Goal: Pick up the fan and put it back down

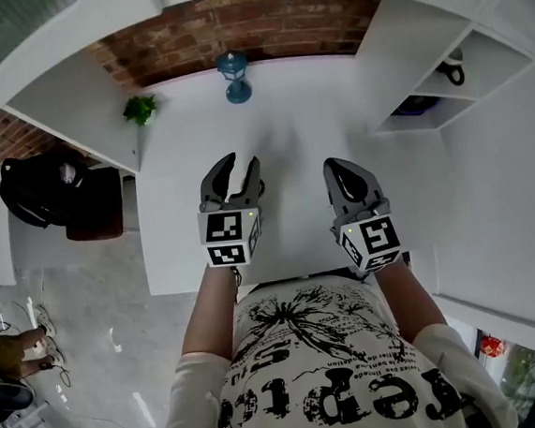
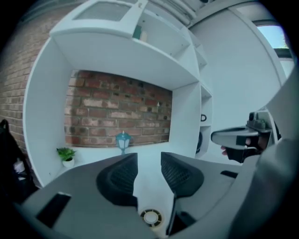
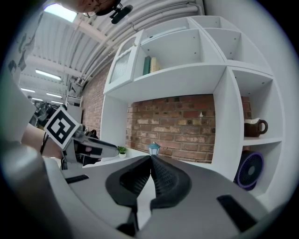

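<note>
While both grippers hang over the white counter, a black bag sits off its edge at far left. A small potted plant stands in the counter's back left corner, at about 10 o'clock from the left gripper. That gripper's jaws are spread with only bare counter showing between them. Straight ahead at 12 o'clock, against the brick wall, stands a blue lantern. The right gripper is level with the left one, its jaws pressed together at the tips and pinching nothing. At about 2 o'clock from it, the purple fan stands upright in a lower cubby of the white shelf unit, under the cubby holding a brown mug and well apart from both grippers.
</note>
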Available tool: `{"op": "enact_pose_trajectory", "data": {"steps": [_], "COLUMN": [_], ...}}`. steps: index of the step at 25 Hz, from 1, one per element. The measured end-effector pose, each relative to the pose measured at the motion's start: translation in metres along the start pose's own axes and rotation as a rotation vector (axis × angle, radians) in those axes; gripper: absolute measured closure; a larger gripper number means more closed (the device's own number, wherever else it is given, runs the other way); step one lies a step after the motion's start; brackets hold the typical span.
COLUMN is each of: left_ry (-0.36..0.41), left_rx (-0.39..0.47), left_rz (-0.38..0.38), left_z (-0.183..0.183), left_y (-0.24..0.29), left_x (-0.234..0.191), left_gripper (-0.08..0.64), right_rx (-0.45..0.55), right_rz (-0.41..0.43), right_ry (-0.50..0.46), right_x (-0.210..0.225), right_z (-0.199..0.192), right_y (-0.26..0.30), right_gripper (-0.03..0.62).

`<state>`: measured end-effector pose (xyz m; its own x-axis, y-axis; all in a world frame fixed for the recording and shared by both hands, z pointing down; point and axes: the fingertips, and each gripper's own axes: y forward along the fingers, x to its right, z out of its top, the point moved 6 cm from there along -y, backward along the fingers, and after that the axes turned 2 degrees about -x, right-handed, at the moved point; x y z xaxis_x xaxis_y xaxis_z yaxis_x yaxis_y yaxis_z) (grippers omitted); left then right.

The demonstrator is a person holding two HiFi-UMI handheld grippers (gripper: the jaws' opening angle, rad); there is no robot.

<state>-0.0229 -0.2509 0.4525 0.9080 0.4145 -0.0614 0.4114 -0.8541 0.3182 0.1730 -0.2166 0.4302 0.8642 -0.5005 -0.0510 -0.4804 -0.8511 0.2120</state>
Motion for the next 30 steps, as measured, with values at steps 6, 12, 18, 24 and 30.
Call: {"op": "enact_pose_trajectory", "data": {"steps": [6, 12, 18, 24, 30], "left_ry": [0.040, 0.108, 0.130, 0.087, 0.119], "left_rx": [0.139, 0.196, 0.266, 0.306, 0.316], "left_rz": [0.008, -0.001, -0.035, -0.064, -0.080], "left_z": [0.046, 0.072, 0.090, 0.088, 0.091], "left_y": [-0.029, -0.057, -0.094, -0.110, -0.120], "left_x": [-0.004, -0.002, -0.003, -0.014, -0.012], "left_gripper": [0.506, 0.546, 0.546, 0.546, 0.546], "right_rx": [0.056, 0.124, 0.193, 0.227, 0.222], "right_rz": [0.008, 0.023, 0.038, 0.041, 0.046], "right_ry": [-0.027, -0.009, -0.078, -0.116, -0.133], "right_x": [-0.002, -0.005, -0.010, -0.012, -0.018], "right_z": [0.023, 0.054, 0.079, 0.088, 0.085], "right_y": [-0.003, -0.007, -0.017, -0.019, -0.022], "right_gripper": [0.577, 0.577, 0.577, 0.579, 0.579]}}
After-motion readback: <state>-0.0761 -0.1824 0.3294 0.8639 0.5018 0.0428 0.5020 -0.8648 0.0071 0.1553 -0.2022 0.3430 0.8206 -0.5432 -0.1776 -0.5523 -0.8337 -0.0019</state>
